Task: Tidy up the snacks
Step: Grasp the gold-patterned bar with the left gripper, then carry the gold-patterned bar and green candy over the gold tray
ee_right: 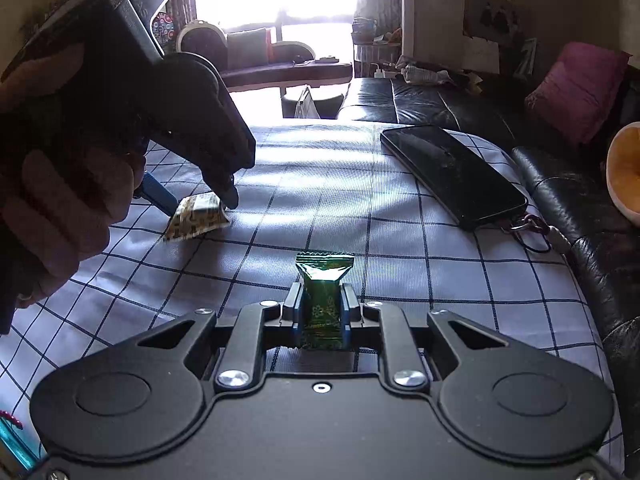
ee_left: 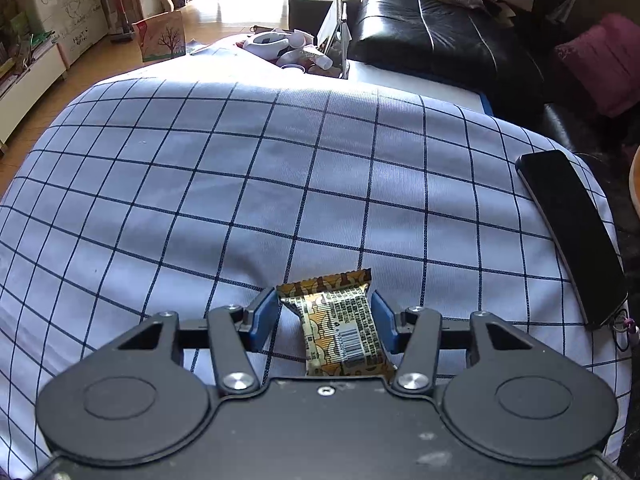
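Observation:
A gold-and-brown snack packet (ee_left: 340, 320) lies on the checked cloth (ee_left: 240, 184) between the blue pads of my left gripper (ee_left: 325, 312). The pads stand apart on both sides of it, with a gap on the left, so the gripper is open. The right wrist view shows the same packet (ee_right: 198, 216) under the left gripper (ee_right: 200, 204), low over the cloth. My right gripper (ee_right: 322, 300) is shut on a green snack packet (ee_right: 323, 296), held upright just above the cloth (ee_right: 400, 272).
A black phone (ee_left: 572, 232) lies at the cloth's right edge, seen also in the right wrist view (ee_right: 452, 172), with a key ring (ee_right: 528, 228) attached. A black leather sofa (ee_left: 440, 40) runs behind and to the right. A cluttered basket (ee_left: 288, 50) sits beyond the far edge.

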The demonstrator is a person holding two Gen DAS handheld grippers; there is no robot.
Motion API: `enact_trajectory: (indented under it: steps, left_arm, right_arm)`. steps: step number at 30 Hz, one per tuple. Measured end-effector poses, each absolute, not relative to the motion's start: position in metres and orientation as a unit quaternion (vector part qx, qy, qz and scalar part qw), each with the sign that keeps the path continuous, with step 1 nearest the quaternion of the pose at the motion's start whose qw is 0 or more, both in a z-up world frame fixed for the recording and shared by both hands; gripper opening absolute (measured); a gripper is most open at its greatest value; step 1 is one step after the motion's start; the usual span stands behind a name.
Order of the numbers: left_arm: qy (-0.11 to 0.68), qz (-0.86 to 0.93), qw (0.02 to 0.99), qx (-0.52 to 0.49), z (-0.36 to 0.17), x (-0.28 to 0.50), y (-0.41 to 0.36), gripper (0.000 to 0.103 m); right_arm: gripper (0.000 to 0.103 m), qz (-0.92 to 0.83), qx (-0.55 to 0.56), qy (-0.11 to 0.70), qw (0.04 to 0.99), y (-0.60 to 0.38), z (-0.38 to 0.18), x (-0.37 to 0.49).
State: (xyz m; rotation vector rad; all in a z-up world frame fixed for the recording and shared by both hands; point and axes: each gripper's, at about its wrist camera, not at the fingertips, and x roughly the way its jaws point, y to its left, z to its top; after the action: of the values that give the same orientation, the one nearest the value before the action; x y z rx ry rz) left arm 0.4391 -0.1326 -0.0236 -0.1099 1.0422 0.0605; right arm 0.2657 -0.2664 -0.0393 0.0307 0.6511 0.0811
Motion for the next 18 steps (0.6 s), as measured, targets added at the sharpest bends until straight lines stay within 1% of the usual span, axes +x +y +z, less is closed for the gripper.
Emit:
enact_trajectory:
  steps: [7, 8, 9, 10, 18]
  left_arm:
    - [0.494, 0.022, 0.868, -0.037, -0.024, 0.435, -0.134, 0.052]
    - [0.495, 0.02, 0.868, -0.035, -0.024, 0.435, -0.134, 0.052]
    - [0.494, 0.019, 0.869, -0.032, -0.023, 0.434, -0.133, 0.047]
    - [0.493, 0.016, 0.87, -0.031, -0.022, 0.432, -0.132, 0.046]
    - [0.492, 0.001, 0.87, -0.032, -0.012, 0.407, -0.118, 0.045]
  right_arm:
    - [0.026, 0.038, 0.015, 0.323, 0.946, -0.267, -0.038, 0.266]
    - [0.026, 0.039, 0.016, 0.323, 0.945, -0.267, -0.038, 0.266]
    - [0.026, 0.039, 0.017, 0.324, 0.945, -0.267, -0.038, 0.267]
    - [0.026, 0.039, 0.017, 0.325, 0.945, -0.268, -0.037, 0.266]
    - [0.026, 0.036, 0.033, 0.327, 0.944, -0.27, -0.025, 0.254]
